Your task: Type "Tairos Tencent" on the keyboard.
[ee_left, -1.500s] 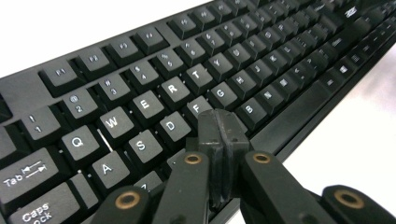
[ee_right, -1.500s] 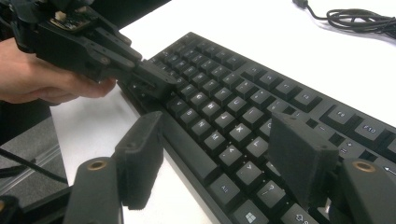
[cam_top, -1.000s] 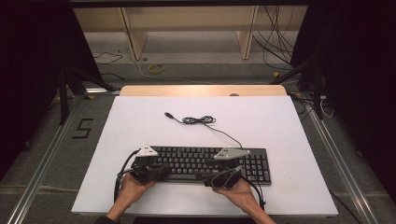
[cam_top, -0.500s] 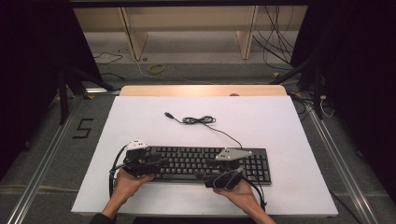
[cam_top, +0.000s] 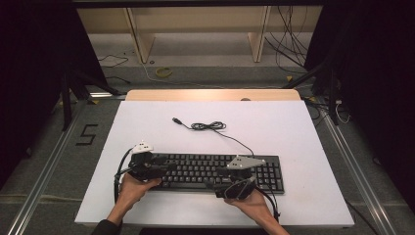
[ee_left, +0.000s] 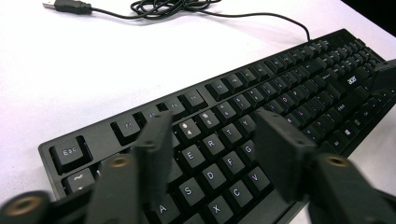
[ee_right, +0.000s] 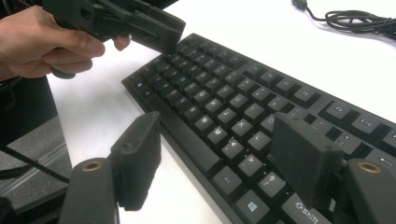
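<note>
Both tools open—left gripper (ee_left: 212,154) just spread over the keyboard's (cam_top: 215,169) letter rows, right gripper (ee_right: 219,161) gaping across its front edge, nothing pinched—risked snagging a keycap or skidding the board if closed or dragged carelessly.

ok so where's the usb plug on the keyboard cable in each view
high view: the usb plug lies on the white table, up and left of the coiled cable, beyond the keyboard.
left gripper view: the plug is at the top left edge, left of the coil.
right gripper view: a dark tip at the top edge, right of centre, may be the plug; too cropped to tell.
shared landmark: the coiled cable.
</note>
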{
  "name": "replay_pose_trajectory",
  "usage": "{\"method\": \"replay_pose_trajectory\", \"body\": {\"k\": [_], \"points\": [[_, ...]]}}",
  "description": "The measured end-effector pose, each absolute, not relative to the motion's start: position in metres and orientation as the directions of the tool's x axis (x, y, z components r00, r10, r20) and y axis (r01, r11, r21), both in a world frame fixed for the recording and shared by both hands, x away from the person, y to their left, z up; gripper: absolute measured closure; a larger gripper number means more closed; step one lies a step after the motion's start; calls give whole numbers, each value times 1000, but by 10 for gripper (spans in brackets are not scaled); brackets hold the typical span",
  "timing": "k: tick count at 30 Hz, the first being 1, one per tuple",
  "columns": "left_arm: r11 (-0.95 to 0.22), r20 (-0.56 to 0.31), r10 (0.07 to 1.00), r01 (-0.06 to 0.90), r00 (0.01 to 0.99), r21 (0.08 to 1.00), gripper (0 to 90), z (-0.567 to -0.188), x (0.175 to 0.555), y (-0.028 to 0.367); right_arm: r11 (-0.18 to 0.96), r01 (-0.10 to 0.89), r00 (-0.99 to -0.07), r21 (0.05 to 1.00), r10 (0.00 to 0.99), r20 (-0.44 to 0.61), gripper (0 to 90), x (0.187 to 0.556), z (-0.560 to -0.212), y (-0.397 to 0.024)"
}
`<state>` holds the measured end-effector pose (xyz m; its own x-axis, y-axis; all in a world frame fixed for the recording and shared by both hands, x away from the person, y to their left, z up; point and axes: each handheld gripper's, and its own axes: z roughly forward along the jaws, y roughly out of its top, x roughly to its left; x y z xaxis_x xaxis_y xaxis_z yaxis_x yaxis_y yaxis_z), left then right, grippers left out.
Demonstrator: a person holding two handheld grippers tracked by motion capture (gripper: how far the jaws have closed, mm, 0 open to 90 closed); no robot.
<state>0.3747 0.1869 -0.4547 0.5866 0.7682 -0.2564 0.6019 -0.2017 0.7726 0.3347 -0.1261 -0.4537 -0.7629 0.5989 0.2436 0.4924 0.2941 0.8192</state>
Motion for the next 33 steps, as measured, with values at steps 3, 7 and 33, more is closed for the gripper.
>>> {"method": "replay_pose_trajectory", "body": {"k": [3,7,33], "points": [[-213,-245,769,598,590,773,586,-455,376,187,293,493,-762,819,600,244,345,334,-454,-127],[-234,-225,774,598,592,766,712,-456,378,186,293,491,-763,821,599,243,345,334,-454,-127],[-277,-215,786,641,580,716,890,-466,390,178,296,480,-769,826,595,234,299,330,-455,-126]]}}
